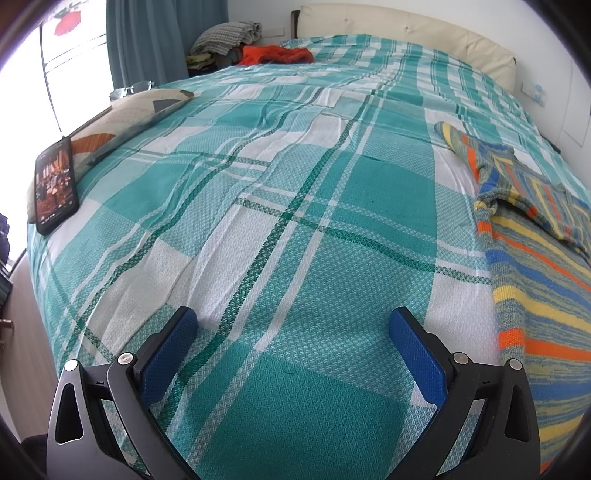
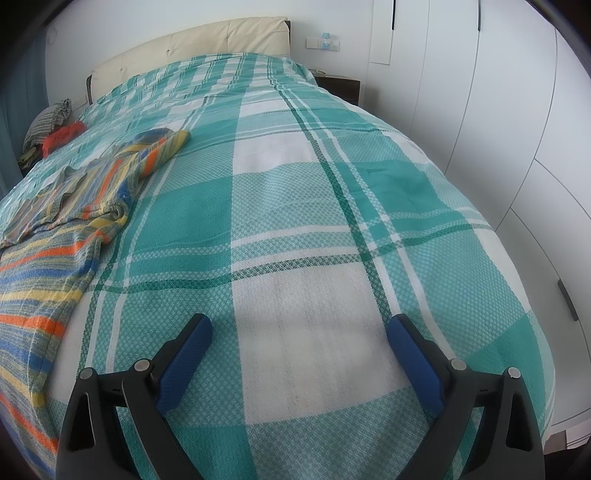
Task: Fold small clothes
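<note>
A striped knit sweater [image 1: 535, 258] in yellow, blue, orange and grey lies on the teal plaid bedspread [image 1: 295, 184], at the right edge of the left wrist view. The right wrist view shows the same sweater [image 2: 48, 251] at the left, one sleeve [image 2: 162, 147] stretched toward the headboard and part of it folded over. My left gripper [image 1: 293, 317] hovers open over bare bedspread, left of the sweater. My right gripper [image 2: 299, 323] is open too, above the bedspread [image 2: 332, 221] to the sweater's right. Neither holds anything.
A phone [image 1: 55, 186] with a lit screen leans on a patterned pillow [image 1: 122, 118] at the bed's left edge. Orange clothes [image 1: 277, 54] and a checked folded pile [image 1: 229, 35] sit near the headboard [image 1: 406, 29]. White wardrobe doors [image 2: 498, 110] and a nightstand [image 2: 340, 86] flank the right side.
</note>
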